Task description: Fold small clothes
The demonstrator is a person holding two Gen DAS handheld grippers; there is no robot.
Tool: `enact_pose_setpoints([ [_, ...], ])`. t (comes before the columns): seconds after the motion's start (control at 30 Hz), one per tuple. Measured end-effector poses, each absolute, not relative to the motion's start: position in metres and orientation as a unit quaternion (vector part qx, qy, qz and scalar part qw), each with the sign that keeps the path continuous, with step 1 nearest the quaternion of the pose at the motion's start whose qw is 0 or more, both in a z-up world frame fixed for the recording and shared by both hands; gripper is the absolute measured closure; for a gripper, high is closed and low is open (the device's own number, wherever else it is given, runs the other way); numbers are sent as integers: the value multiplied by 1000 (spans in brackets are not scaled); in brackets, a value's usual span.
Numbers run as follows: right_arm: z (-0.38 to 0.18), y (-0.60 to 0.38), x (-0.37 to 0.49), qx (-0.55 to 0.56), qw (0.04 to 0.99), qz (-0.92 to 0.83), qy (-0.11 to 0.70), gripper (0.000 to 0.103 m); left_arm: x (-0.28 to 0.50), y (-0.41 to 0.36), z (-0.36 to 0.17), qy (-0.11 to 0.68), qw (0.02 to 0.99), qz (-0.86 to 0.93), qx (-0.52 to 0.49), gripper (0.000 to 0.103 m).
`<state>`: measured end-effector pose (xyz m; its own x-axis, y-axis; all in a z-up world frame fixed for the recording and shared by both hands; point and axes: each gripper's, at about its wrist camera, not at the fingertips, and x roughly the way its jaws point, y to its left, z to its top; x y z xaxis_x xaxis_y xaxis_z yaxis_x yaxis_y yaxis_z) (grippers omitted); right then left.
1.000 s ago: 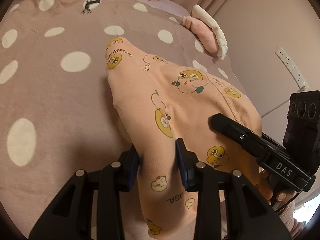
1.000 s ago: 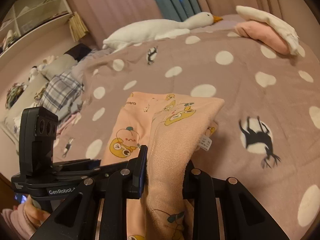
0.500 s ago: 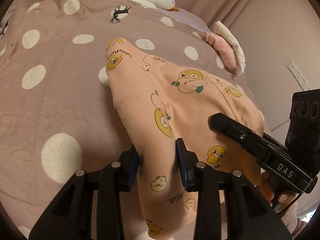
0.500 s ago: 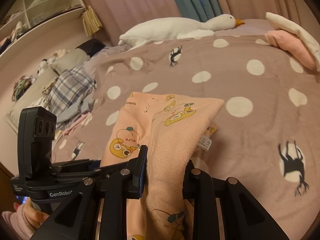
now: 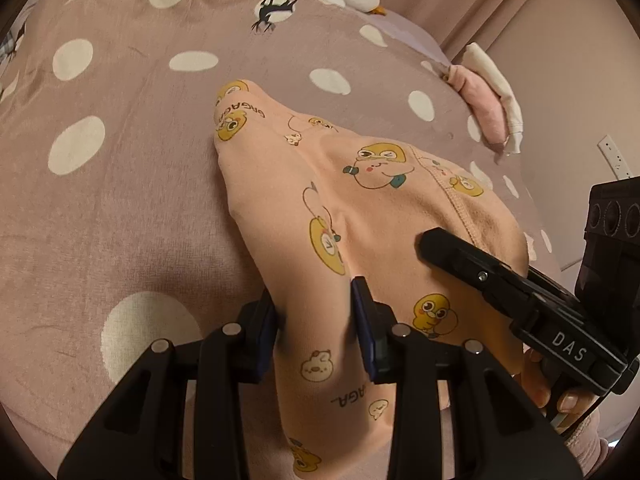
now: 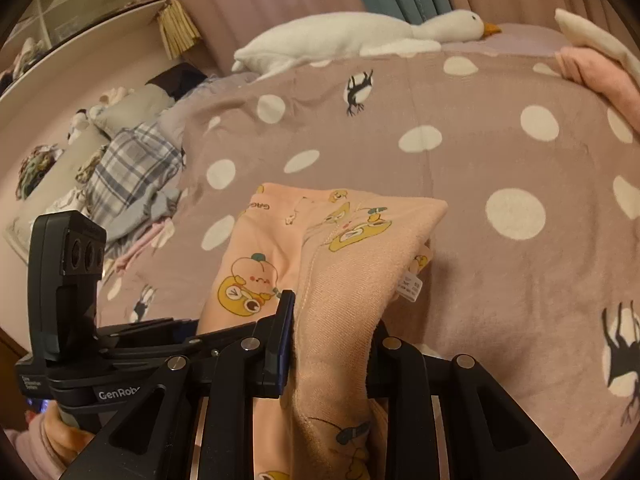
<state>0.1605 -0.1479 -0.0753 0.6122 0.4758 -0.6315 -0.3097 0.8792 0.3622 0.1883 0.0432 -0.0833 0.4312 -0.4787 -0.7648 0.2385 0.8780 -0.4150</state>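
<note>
Fingers of both the left gripper (image 5: 316, 320) and right gripper (image 6: 332, 344) clamp the peach printed garment (image 5: 360, 216), angled down over the dotted blanket (image 5: 120, 184). Right view alone shows its label (image 6: 412, 286).

Here's the small peach garment (image 5: 384, 208), soft knit printed with yellow cartoon ducks and little lettering. It's bunched lengthwise into thick folds, its far end draped on the polka-dot bedspread (image 5: 120, 208), the near end lifted. A stitched seam runs along one side, and a white care label (image 6: 412, 286) hangs off the edge.
</note>
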Motion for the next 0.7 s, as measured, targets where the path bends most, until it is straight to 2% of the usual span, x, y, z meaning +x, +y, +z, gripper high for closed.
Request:
enact_pose_setpoints([
  [0.23, -91, -158, 167, 134, 878, 216, 405, 76, 194, 45, -98, 506, 829, -205, -120, 67],
  [0.4, -106, -175, 176, 164, 865, 191, 434, 76, 194, 48, -103, 513, 827, -199, -119, 60],
  [0.47, -113, -183, 177, 183, 858, 186, 442, 73, 193, 49, -104, 516, 827, -194, -112, 52],
  [0.57, -119, -195, 177, 212, 849, 173, 452, 60, 191, 51, -104, 517, 829, -186, -105, 44],
  [0.7, -117, -208, 172, 227, 849, 148, 454, 57, 184, 55, -103, 520, 831, -175, -96, 38],
])
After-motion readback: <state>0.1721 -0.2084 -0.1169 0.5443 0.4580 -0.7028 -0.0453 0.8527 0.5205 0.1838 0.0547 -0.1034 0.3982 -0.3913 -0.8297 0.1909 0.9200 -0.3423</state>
